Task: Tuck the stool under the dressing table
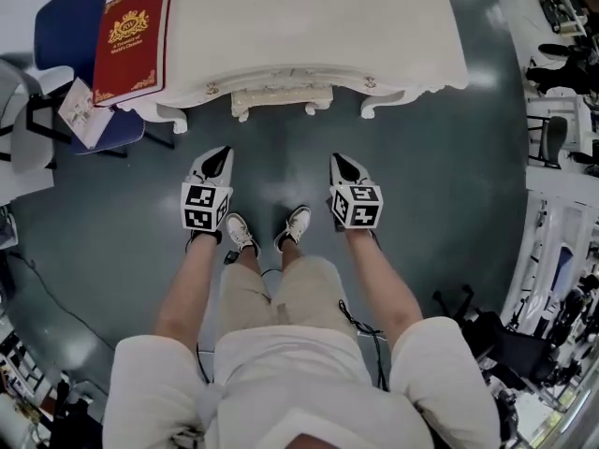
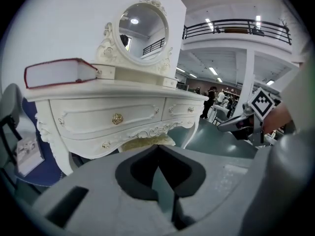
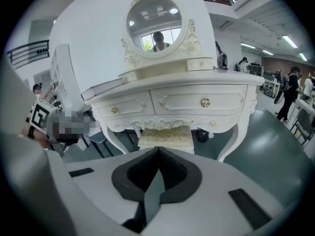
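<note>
The cream stool (image 1: 281,98) sits under the white dressing table (image 1: 393,36), only its front edge showing in the head view. Its padded seat (image 3: 165,136) shows between the table legs in the right gripper view, and the stool (image 2: 147,141) also peeks out below the drawers in the left gripper view. My left gripper (image 1: 218,161) hangs shut and empty above the floor, short of the table's front. My right gripper (image 1: 341,165) is shut and empty too, level with it on the other side. Both point toward the table, apart from the stool.
A red book (image 1: 131,40) lies on the table's left end. A blue chair (image 1: 70,36) with a leaflet (image 1: 82,110) stands left of the table. My feet (image 1: 269,229) are on the grey floor between the grippers. Shelving and a dark chair (image 1: 552,138) line the right side.
</note>
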Motion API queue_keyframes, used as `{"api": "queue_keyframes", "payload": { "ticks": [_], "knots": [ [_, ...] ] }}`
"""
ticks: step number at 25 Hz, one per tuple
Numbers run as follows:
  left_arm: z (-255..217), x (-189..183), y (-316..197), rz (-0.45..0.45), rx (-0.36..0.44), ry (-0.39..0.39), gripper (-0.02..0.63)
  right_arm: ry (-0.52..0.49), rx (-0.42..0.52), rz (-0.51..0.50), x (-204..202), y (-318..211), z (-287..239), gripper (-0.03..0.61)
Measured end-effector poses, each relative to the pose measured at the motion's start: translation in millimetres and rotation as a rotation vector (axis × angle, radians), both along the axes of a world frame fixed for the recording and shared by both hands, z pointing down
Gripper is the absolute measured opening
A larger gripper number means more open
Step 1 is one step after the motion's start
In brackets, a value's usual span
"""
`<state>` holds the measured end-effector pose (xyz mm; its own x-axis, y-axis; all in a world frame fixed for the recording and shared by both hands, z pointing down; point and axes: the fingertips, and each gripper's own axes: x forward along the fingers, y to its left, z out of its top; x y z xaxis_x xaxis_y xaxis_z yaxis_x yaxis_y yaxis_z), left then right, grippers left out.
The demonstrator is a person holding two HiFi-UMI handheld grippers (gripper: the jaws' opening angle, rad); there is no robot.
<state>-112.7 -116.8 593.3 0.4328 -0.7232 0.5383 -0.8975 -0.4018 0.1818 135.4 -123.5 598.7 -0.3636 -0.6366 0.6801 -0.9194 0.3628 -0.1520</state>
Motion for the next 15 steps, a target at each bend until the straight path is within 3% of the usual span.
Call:
{"api": "queue_keyframes", "payload": {
  "ticks": [9, 15],
  "knots": [
    [-117.9, -5.8, 2.0, 0.037, 0.168, -0.014, 0.015, -0.103, 0.123, -0.003, -23.1, 20.3, -107.5, 0.000],
    [-182.0, 3.5, -1.3, 0.045, 0.263, 0.013, 0.015, -0.106, 0.217, -0.060, -39.6, 30.2, -167.6, 0.000]
  ]
}}
